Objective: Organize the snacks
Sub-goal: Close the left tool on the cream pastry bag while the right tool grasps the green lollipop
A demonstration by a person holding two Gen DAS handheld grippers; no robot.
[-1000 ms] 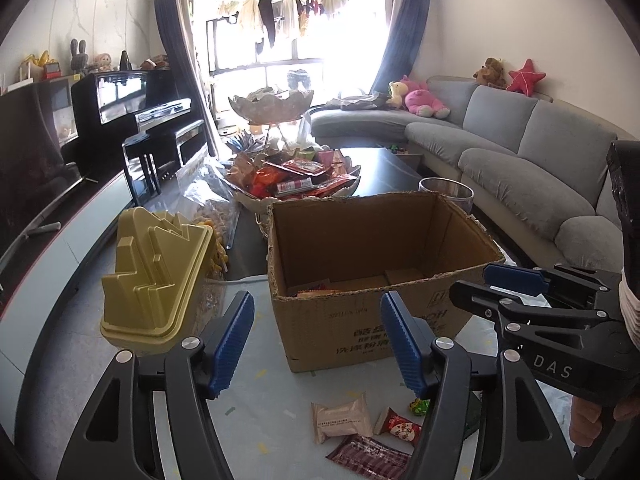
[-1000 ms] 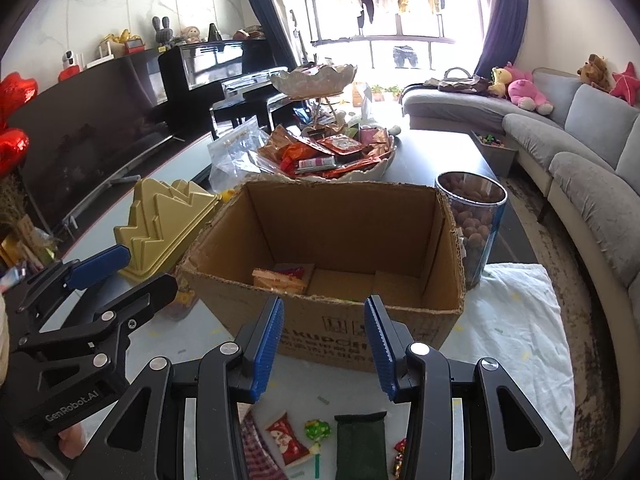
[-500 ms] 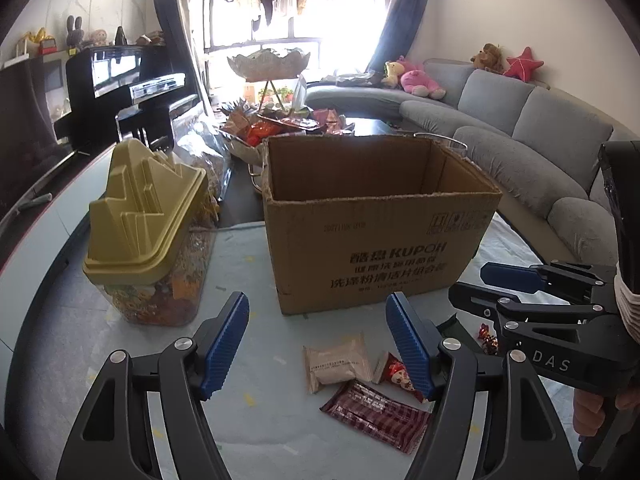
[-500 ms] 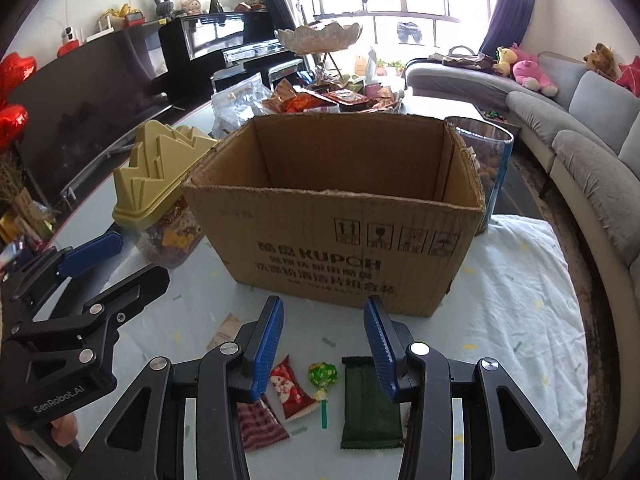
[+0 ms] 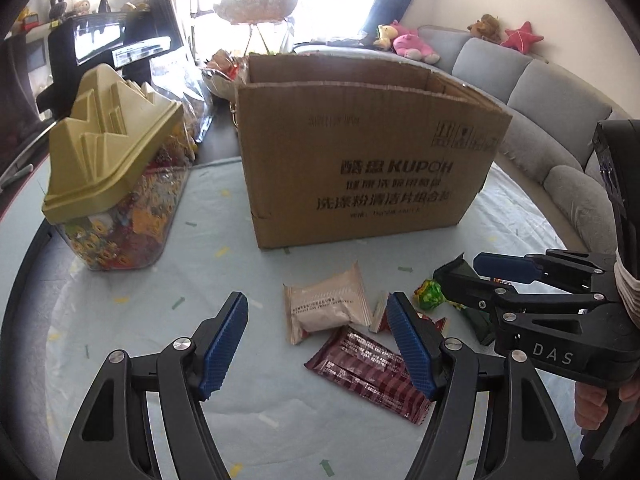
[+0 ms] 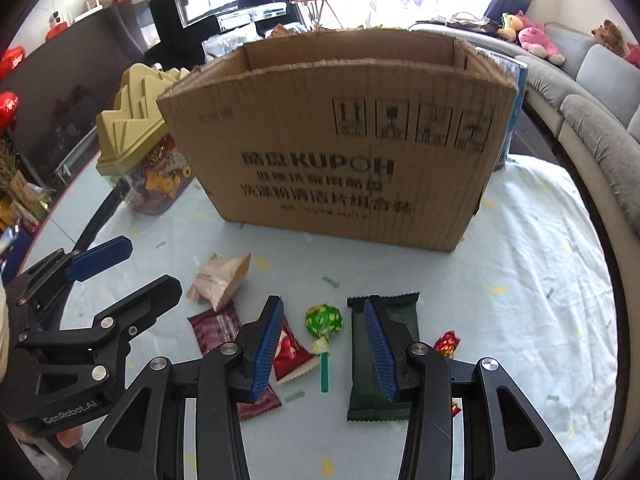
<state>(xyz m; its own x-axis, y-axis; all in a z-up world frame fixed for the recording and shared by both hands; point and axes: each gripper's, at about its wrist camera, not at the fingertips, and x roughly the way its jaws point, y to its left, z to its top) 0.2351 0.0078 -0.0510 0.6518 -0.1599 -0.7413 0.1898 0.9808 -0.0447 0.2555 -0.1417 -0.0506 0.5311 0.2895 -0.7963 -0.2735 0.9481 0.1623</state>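
Note:
A brown cardboard box (image 5: 360,160) (image 6: 340,152) stands on the light tablecloth, and loose snacks lie in front of it. My left gripper (image 5: 316,302) hangs open over a beige packet (image 5: 328,308) and a maroon bar (image 5: 372,376), with nothing held. My right gripper (image 6: 322,312) is open just above a green lollipop (image 6: 323,320). A small red packet (image 6: 290,354) lies at its left finger and a dark green bar (image 6: 358,360) under its right finger. A red foil candy (image 6: 446,342) lies further right. Each gripper shows in the other's view: right gripper (image 5: 476,272), left gripper (image 6: 152,266).
A clear jar with a yellow stepped lid (image 5: 116,184) (image 6: 140,148), full of sweets, stands left of the box. A clear tub (image 6: 512,100) stands behind the box's right corner. A grey sofa (image 5: 560,92) curves along the right, and a black piano stands at the back left.
Both grippers have sunk toward the table and tilted down, so the box's inside has dropped out of sight and the loose snacks look larger. The left jaws stand slightly wider.

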